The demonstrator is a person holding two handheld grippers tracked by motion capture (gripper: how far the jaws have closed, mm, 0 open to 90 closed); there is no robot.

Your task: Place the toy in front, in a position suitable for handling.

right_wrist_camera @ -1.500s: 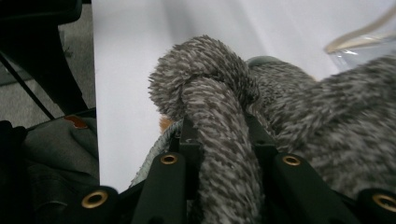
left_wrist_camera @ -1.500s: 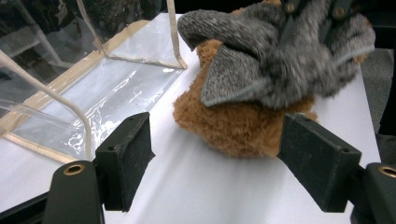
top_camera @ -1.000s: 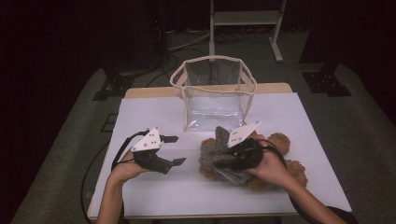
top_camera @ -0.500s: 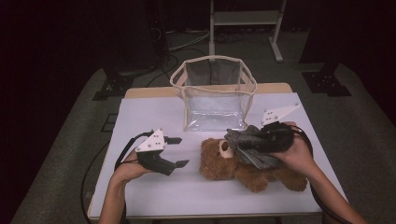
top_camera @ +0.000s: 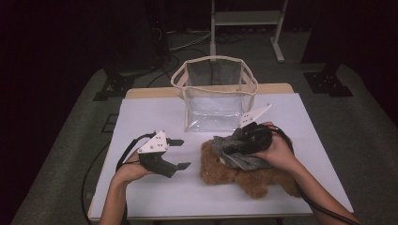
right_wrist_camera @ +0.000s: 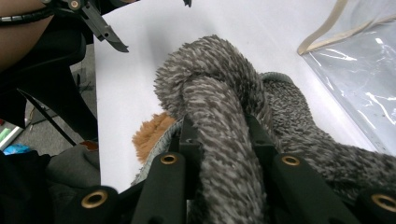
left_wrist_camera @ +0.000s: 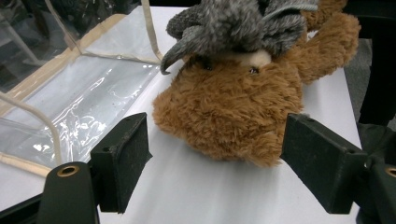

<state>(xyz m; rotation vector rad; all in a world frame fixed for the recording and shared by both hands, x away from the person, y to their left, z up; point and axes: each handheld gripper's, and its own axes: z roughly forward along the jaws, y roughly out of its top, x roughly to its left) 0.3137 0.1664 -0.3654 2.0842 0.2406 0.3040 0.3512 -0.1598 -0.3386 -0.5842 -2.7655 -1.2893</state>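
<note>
Right gripper [top_camera: 225, 151] is held low over the brown plush teddy bear [top_camera: 244, 174], forearm coming in from the bottom right, wrist bent inward. Its jaws are clamped tight on a fold of the grey knitted fuzzy sock [right_wrist_camera: 224, 121], which is draped across the bear's head, mid-surface, just in front of the clear plastic tote bag w/ beige trim [top_camera: 216, 96].

Left gripper [top_camera: 180, 153] rests near the white surface [top_camera: 155, 197], pointing right at the bear, jaws about half open, nothing between them.

Bear's face is mostly hidden under the sock; sock's far end is covered by the hand.

Bear's long axis runs left-right, head toward the left gripper.
</note>
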